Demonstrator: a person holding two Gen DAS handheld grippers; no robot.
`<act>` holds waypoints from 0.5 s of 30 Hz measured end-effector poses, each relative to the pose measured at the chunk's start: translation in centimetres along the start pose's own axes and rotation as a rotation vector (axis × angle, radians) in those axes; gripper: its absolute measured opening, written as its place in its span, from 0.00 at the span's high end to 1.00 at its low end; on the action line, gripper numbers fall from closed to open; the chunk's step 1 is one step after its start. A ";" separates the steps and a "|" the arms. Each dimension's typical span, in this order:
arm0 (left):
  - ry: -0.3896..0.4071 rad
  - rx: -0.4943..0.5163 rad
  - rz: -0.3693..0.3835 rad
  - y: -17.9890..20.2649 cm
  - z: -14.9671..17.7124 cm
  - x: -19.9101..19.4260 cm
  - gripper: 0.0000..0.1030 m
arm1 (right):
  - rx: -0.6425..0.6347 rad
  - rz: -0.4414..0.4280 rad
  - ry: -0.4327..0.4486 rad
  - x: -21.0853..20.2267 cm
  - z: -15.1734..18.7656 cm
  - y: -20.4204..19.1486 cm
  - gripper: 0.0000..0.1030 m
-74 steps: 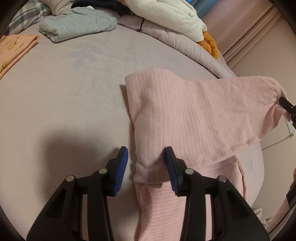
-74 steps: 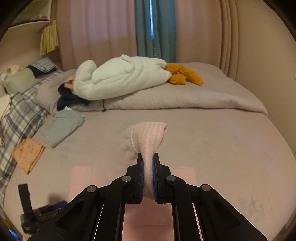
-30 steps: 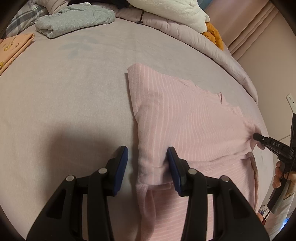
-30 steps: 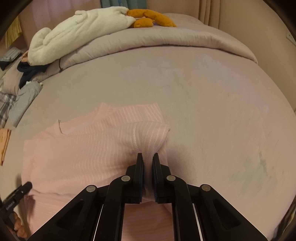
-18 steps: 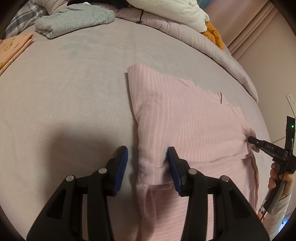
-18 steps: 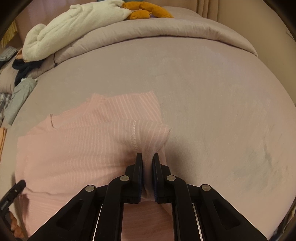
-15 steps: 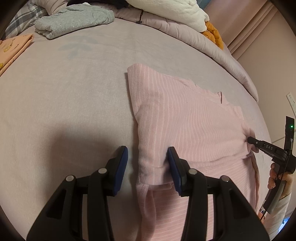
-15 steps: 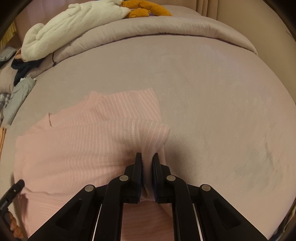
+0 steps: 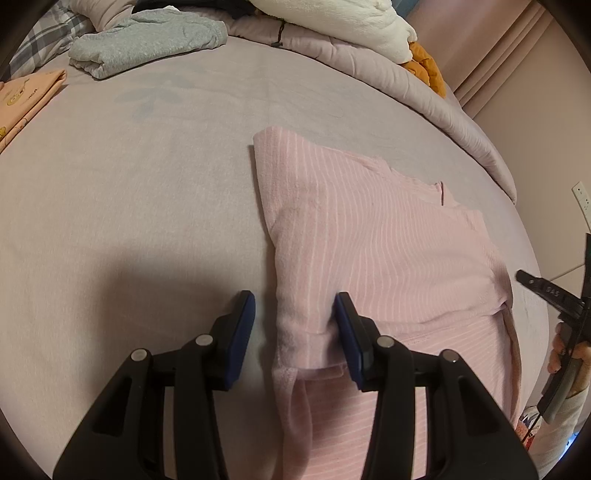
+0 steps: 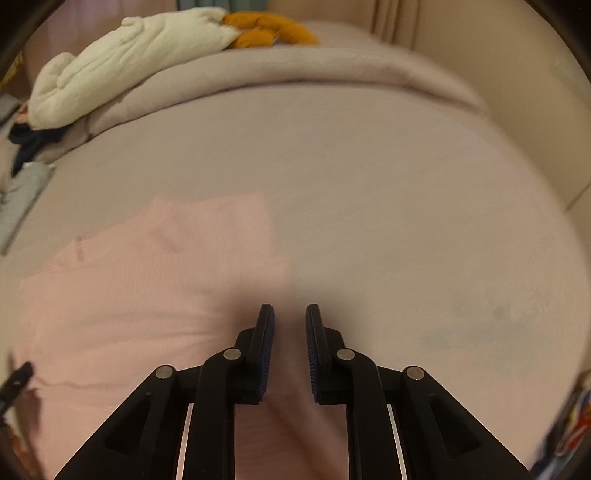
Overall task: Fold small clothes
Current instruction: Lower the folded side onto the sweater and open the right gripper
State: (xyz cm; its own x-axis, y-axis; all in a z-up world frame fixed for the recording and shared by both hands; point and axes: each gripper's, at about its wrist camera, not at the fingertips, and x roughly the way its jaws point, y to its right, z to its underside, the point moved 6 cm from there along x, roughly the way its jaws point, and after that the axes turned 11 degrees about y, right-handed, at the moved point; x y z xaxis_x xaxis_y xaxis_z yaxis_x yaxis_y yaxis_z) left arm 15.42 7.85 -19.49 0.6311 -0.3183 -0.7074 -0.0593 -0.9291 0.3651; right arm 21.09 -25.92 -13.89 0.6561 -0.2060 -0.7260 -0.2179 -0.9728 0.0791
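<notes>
A pink striped garment (image 9: 373, 251) lies flat on the bed, with its top part folded over the lower part. My left gripper (image 9: 294, 325) is open, its jaws on either side of the garment's folded left edge. My right gripper (image 10: 290, 332) is open, just above the garment's right edge (image 10: 147, 295); nothing is held between its jaws. It also shows at the right edge of the left wrist view (image 9: 546, 291). The right wrist view is blurred.
A folded grey garment (image 9: 144, 40) and a folded orange garment (image 9: 26, 99) lie at the far left. A rolled duvet (image 10: 295, 74) with a white blanket (image 10: 129, 55) and an orange plush toy (image 10: 269, 29) lies along the back. The bed edge is at the right.
My right gripper has opened and let go of the pink garment's edge, which now lies flat. It laid that part down over the last seconds. My left gripper has not moved.
</notes>
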 end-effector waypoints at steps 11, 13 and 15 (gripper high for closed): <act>0.009 0.014 -0.009 0.1 0.1 0.0 0.55 | -0.016 -0.165 -0.025 -0.3 1.8 -2.7 0.87; 0.010 0.017 -0.010 0.2 0.2 0.0 0.55 | -0.020 -0.144 -0.055 0.8 2.7 -2.6 0.87; 0.009 0.016 -0.011 0.2 0.2 0.0 0.55 | -0.018 -0.135 -0.070 1.4 3.3 -2.3 0.87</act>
State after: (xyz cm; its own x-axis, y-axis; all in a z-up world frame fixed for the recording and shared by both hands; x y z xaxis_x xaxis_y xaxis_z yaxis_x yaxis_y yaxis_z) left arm 15.28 7.60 -19.52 0.6389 -0.3062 -0.7057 -0.0645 -0.9355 0.3474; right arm 20.11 -23.57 -17.34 0.6266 -0.0664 -0.7765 -0.1179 -0.9930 -0.0103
